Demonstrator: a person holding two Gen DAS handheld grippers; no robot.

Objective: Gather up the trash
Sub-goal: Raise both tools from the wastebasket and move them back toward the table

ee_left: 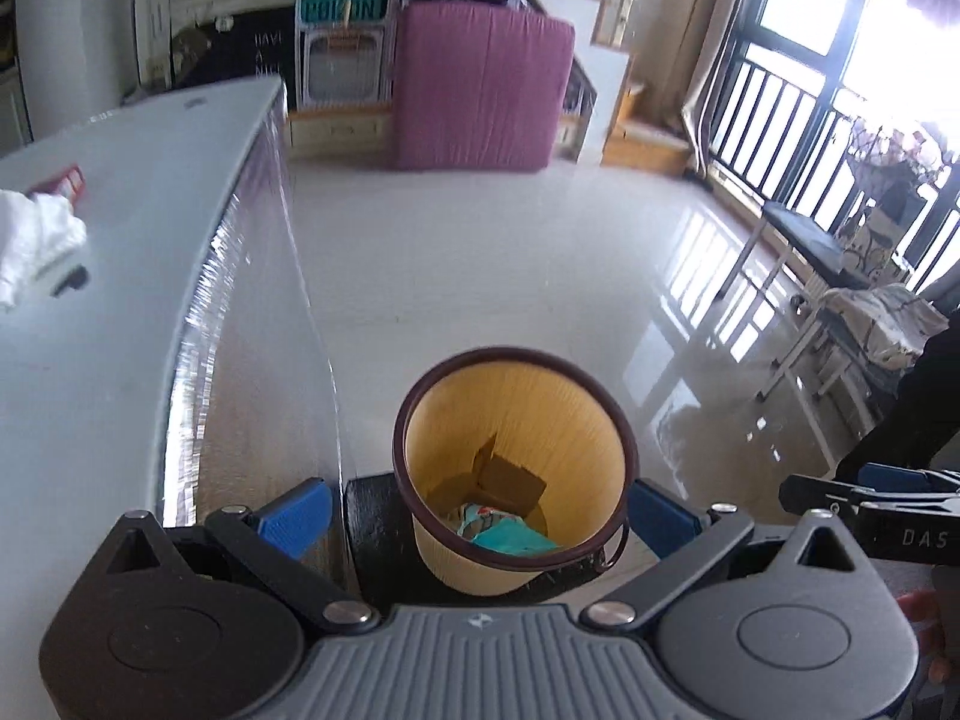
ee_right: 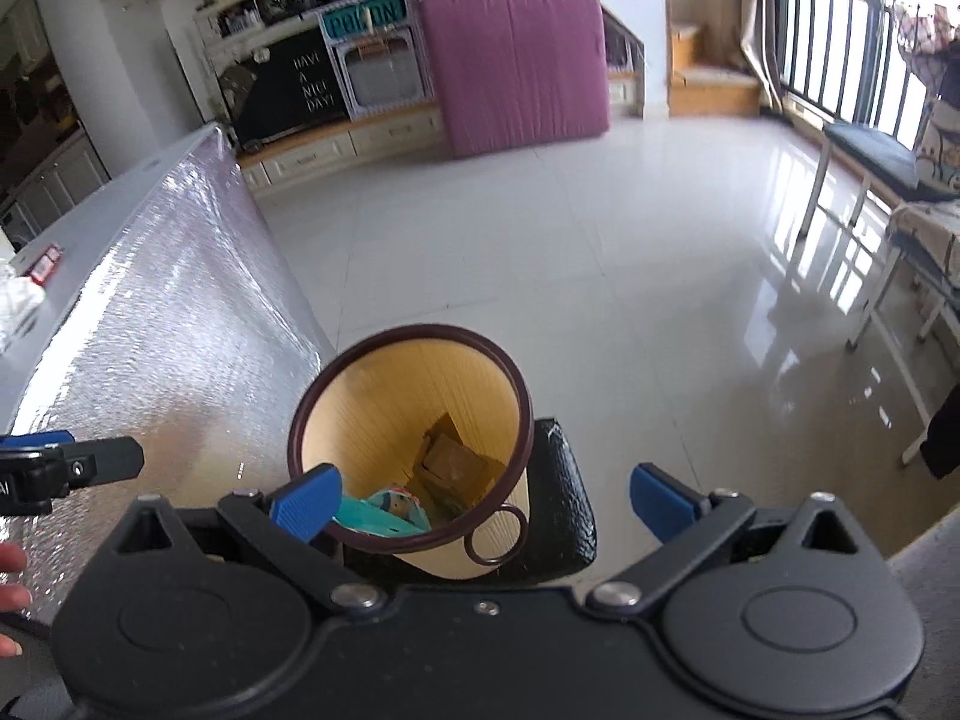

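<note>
Our table [ee_left: 90, 330] still carries a white cloth [ee_left: 30, 246] and a red packet [ee_left: 63, 180], well apart from the bin [ee_left: 510, 414] sitting on a black stool [ee_right: 564, 498] beside it. The bin already holds a box [ee_left: 510, 480] and a teal wrapper [ee_left: 510, 534]. Our left claw [ee_left: 480, 519] and right claw [ee_right: 483, 498] both hang spread and empty above it. Swinging back tableward, we could clip the rim and tip the bin.
</note>
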